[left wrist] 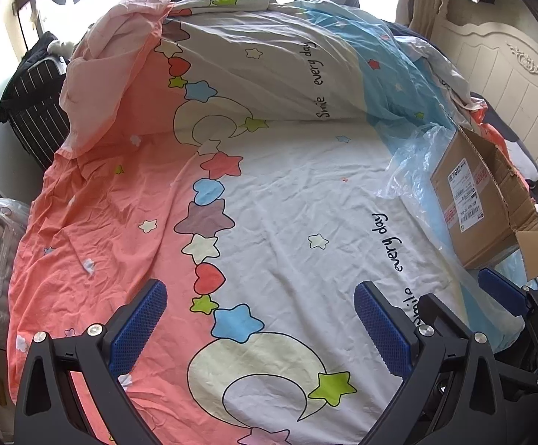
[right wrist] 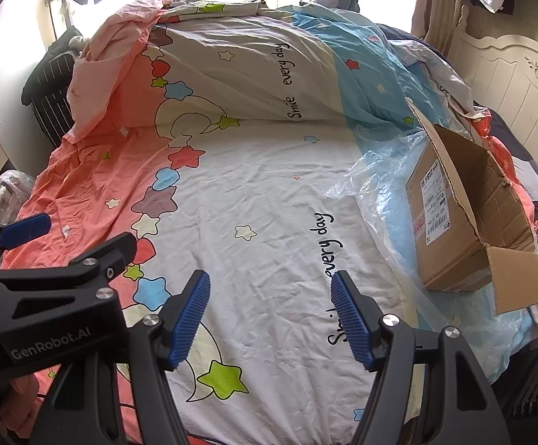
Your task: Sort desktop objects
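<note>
Both jaws stand spread and empty: the left hand-held gripper [left wrist: 259,324] and right hand-held gripper [right wrist: 270,317] hang over the bed [right wrist: 269,193]. The cardboard box [right wrist: 465,222], apparently open, lies on plastic [right wrist: 376,174] at the bed's right edge, nearer the right one.

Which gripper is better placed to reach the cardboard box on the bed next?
Probably the right gripper: it is open and empty, and the cardboard box sits just off its right side. The left gripper, also open, is farther away.
</note>
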Demonstrator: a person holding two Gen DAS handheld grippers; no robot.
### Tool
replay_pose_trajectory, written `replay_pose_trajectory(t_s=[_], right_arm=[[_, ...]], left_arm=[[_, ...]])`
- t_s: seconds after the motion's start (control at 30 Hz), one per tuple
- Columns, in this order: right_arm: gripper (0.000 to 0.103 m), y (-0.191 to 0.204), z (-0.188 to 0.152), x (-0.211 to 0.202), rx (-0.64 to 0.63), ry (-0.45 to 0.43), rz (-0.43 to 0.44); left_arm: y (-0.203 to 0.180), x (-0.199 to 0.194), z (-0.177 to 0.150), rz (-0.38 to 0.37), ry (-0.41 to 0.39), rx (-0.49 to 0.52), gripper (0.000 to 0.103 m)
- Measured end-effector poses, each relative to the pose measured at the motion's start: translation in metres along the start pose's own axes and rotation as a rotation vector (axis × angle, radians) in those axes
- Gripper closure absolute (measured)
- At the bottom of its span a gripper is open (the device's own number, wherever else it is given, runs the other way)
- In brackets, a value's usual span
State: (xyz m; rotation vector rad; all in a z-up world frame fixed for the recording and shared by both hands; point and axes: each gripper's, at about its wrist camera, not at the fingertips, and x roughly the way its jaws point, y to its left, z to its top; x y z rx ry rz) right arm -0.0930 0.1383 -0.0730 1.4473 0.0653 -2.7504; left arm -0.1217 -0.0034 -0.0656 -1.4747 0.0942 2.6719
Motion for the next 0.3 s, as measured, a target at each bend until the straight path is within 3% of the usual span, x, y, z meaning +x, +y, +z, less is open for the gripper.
replay_pose_trajectory(t_s=[0.3], right_arm=[[0.039, -0.003, -0.006, 0.012, -0.007, 0.028, -0.004]], left_arm=[[-0.006, 0.011, -0.008, 0.012, 0.018, 0.004, 0.0]])
